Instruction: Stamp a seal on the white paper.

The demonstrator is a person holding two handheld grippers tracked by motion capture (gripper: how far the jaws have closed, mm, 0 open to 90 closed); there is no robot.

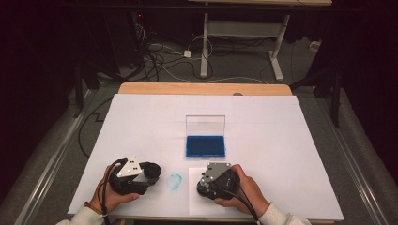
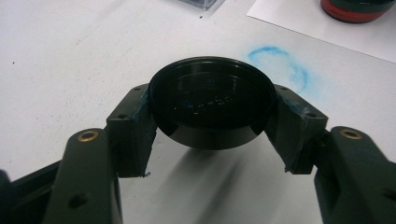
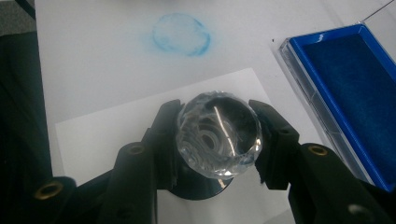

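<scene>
Over the white paper sheet [image 3: 93, 135], your right gripper [image 3: 217, 135] clamps the faceted crystal stamp [image 3: 218, 134]; your left gripper [image 2: 212, 109] pinches the black round cap [image 2: 212, 100] near the blue smudge [image 2: 285, 63]. Keep the stamp upright and press it squarely down.
</scene>
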